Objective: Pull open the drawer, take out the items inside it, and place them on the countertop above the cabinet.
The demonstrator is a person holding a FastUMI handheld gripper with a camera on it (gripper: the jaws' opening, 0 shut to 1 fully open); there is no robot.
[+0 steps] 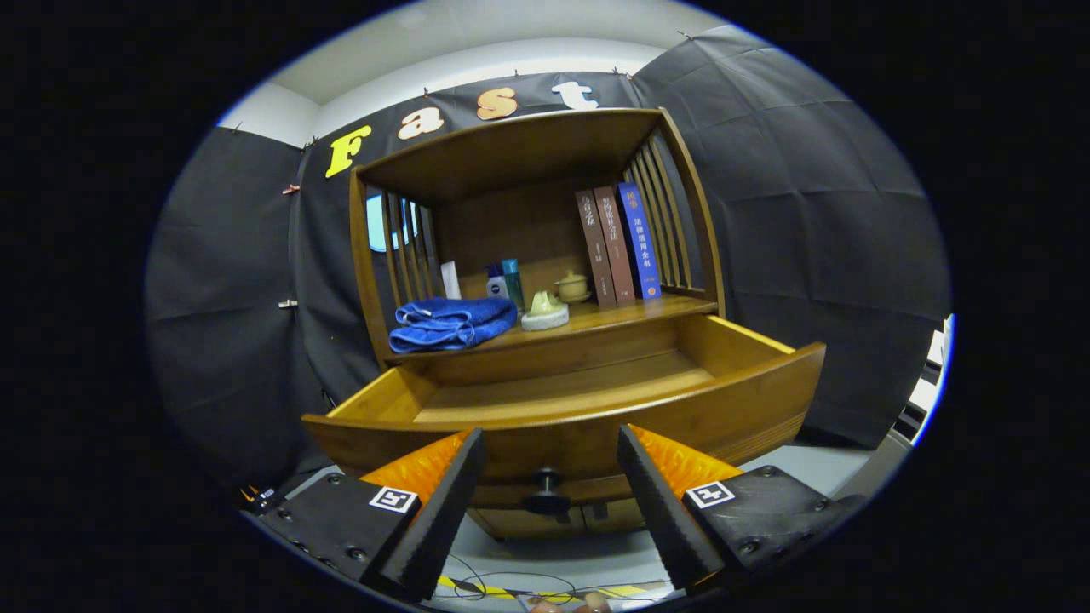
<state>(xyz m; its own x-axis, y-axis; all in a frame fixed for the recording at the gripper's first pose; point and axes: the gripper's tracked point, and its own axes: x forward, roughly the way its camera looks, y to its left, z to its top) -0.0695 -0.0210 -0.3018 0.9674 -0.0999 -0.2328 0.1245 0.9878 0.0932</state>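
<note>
The wooden cabinet's drawer (477,430) is pulled out toward me, and the part of its floor that I see is bare. Its dark round knob (546,489) sits on the drawer front, between my two fingers and a little beyond them. My gripper (549,489) is open, with nothing held. On the countertop (613,317) above the drawer lie a folded blue towel (451,323), a small pale figure on a white dish (545,312), two small bottles (505,281) and a small lidded cup (571,285).
Three books (617,245) stand upright at the right of the countertop, against the slatted side. A wooden top shelf (511,153) roofs the cabinet. Cables and striped tape (545,587) lie on the floor below the fingers.
</note>
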